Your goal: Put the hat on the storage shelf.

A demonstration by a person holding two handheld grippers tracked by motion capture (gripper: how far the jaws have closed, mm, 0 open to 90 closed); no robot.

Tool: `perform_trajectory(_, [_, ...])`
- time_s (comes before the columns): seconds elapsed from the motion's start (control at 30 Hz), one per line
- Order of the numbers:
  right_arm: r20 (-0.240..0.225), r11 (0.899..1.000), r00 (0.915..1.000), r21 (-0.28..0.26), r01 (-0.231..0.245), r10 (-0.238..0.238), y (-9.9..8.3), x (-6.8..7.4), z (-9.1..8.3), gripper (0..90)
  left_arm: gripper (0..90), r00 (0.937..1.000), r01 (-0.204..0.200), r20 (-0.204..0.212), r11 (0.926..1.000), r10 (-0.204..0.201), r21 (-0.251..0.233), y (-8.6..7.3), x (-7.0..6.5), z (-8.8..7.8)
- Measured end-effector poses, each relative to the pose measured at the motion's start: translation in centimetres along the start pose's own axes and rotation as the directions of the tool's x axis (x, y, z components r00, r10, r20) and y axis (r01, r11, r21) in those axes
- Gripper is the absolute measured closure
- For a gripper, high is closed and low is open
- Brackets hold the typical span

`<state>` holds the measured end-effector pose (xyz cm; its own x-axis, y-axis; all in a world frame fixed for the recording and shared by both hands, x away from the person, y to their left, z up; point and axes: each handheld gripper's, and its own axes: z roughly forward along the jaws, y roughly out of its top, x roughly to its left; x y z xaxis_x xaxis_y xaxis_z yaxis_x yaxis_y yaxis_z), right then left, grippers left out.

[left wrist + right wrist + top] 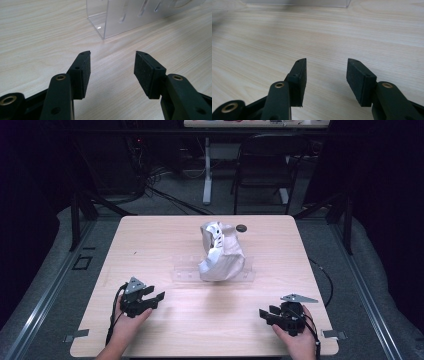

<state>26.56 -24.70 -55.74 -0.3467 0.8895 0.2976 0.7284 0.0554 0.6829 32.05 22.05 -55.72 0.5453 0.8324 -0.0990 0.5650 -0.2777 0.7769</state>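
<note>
A: The left tool [156, 298] is seen low over the near left part of the wooden surface [165, 245], carried by the left hand [127, 321]. Its jaws are spread apart, and bare wood is seen between them in the left gripper view.

B: And the right tool [266, 312] is held by the right hand [296, 340] at the near right corner. Its jaws are spread wide as well, with nothing between the pads [359, 80] in the right gripper view.

A: The white crumpled garment [221, 252] is found at the middle of the surface, heaped on a clear plastic stand [185, 270]. It is well apart from both tools.

B: A corner of that stand [107, 22] is picked up ahead of the left tool [112, 67], near it but untouched. Slots are seen in its clear wall.

A: A small dark round object [241, 228] is noted just beside the garment's far edge; what it is cannot be told.

B: Beyond the surface, a dark chair [265, 165] and a white desk leg [207, 170] are seen on the floor.
</note>
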Motion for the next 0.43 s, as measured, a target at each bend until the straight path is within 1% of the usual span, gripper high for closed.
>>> perform_trajectory(0.07, [0.015,1.0,0.9998,-0.012,0.014,-0.014,-0.12,-0.27,-0.34,50.9,47.7,1.0,0.001,0.003,1.0,-0.001,0.003,-0.01,-0.1,0.06])
perform_trajectory(0.13, [0.016,1.0,0.9998,-0.026,0.016,-0.015,-0.24,-0.42,-0.46,50.7,47.8,1.0,-0.006,0.004,1.0,0.006,0.005,-0.01,-0.12,0.14])
perform_trajectory(0.17, [0.033,0.999,0.9992,-0.024,0.023,-0.023,-0.29,-0.53,-0.62,50.2,47.8,1.0,-0.004,0.003,1.0,0.004,0.0,-0.04,-0.16,0.21])
perform_trajectory(0.2, [0.025,0.999,0.9996,-0.042,0.016,-0.015,-0.42,-0.58,-0.53,49.8,47.8,1.0,0.001,0.006,1.0,-0.001,0.002,-0.04,-0.23,0.24])
perform_trajectory(0.23, [0.025,0.999,0.9996,-0.05,0.013,-0.012,-0.53,-0.65,-0.49,49.4,47.9,0.9999,-0.01,0.003,0.9999,0.01,0.008,-0.03,-0.23,0.24])
perform_trajectory(0.27, [0.034,0.998,0.9993,-0.055,0.017,-0.015,-0.65,-0.7,-0.43,48.6,48.0,0.9999,-0.013,0.006,0.9999,0.013,0.009,-0.03,-0.27,0.28])
perform_trajectory(0.3, [0.059,0.999,0.9977,-0.036,0.035,-0.033,-0.67,-0.82,-0.58,48.0,48.1,0.9999,-0.012,0.008,0.9999,0.012,0.006,-0.05,-0.36,0.35])
perform_trajectory(0.33, [0.061,0.998,0.9979,-0.059,0.024,-0.021,-0.94,-0.83,-0.24,47.7,48.0,0.9999,-0.017,0.001,0.9998,0.017,0.006,-0.06,-0.45,0.39])
perform_trajectory(0.37, [0.061,0.998,0.9979,-0.059,0.024,-0.021,-0.94,-0.83,-0.24,47.7,48.0,0.9998,-0.017,0.003,0.9998,0.017,0.003,-0.07,-0.52,0.45])
perform_trajectory(0.43, [0.085,0.998,0.9959,-0.059,0.036,-0.031,-1.06,-0.99,-0.11,46.3,47.7,0.9994,-0.036,0.0,0.9993,0.036,0.004,0.01,-0.8,0.58])
